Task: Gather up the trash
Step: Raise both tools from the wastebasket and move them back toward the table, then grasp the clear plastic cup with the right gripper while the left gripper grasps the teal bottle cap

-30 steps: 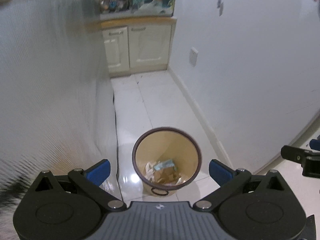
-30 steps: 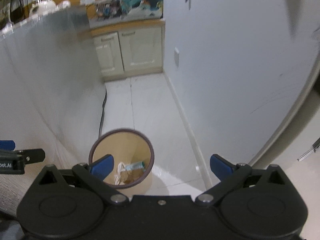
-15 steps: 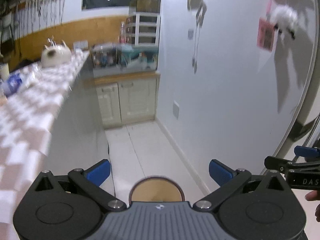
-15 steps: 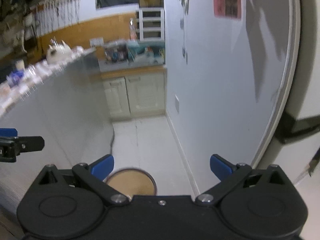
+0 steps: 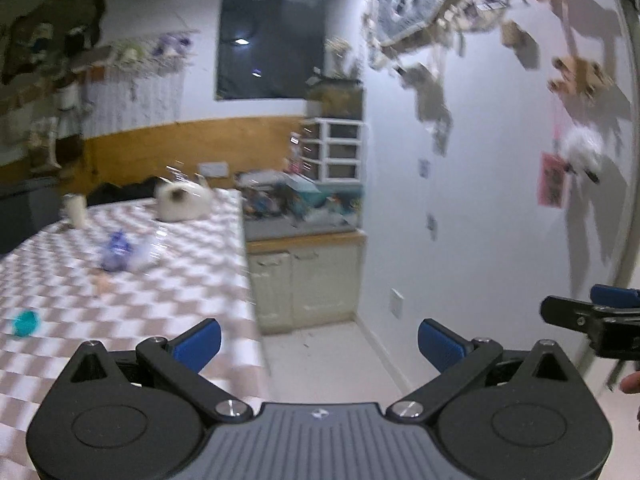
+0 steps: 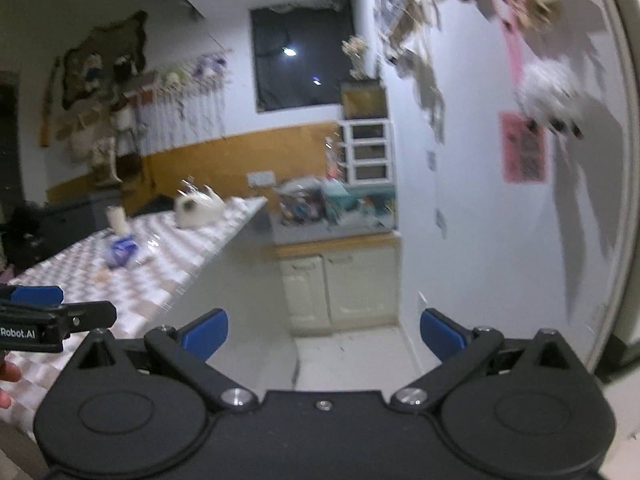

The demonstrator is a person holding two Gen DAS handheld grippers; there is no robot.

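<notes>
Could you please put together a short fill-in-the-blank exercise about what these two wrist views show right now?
1. Both the left tongs and the right tongs are ____ and hold nothing.
2. The tablecloth has a ____ pattern.
3. The small round item near the table's left edge is ____ in colour.
4. The cabinet doors under the far counter are ____.

Missing words: open; checkered; teal; closed

Checkered table as landmark: white teapot at its far end, cream cup left of teapot. Cream cabinets beyond table's far-right corner, 3-drawer unit above.
</notes>
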